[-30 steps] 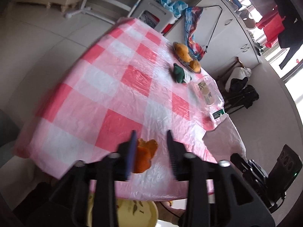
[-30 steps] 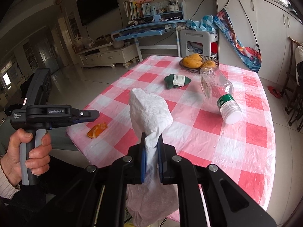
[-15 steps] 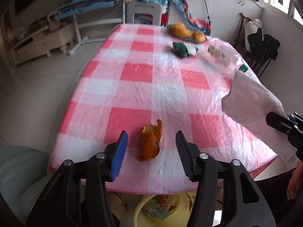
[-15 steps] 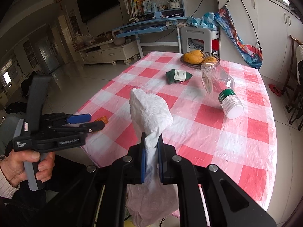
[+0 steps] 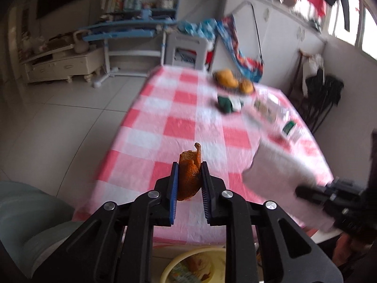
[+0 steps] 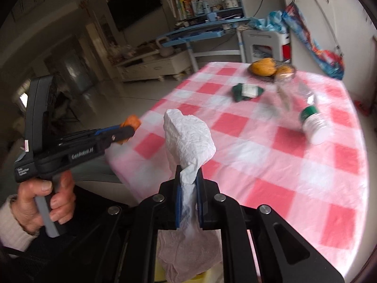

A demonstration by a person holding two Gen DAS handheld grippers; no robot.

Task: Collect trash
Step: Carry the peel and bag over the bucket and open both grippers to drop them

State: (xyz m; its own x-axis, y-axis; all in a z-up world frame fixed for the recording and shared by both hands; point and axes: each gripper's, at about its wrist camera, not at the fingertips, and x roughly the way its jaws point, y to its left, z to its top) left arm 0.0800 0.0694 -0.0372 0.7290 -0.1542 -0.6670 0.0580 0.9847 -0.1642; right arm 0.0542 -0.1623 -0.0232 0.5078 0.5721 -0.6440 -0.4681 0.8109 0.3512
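An orange peel (image 5: 189,174) sits between the blue pads of my left gripper (image 5: 189,164), whose jaws are closing; the pads press on it and it hangs clear of the pink checked tablecloth (image 5: 179,127). In the right wrist view the left gripper (image 6: 128,129) holds the peel (image 6: 132,120) beyond the table's near left corner, with a person's hand on its handle. My right gripper (image 6: 189,169) is shut on a crumpled white tissue (image 6: 188,139), which stands up above the fingers and hangs below them. That tissue (image 5: 278,167) also shows at the right of the left wrist view.
A yellow bin (image 5: 172,268) with scraps sits on the floor below the table's near edge. On the table lie a clear plastic bottle (image 6: 311,118), a green packet (image 6: 245,92) and a bowl of fruit (image 6: 264,67). Furniture lines the far wall.
The left jaws have closed on the orange peel and lifted it off the tablecloth. The right gripper has kept its hold on the tissue and barely moved.
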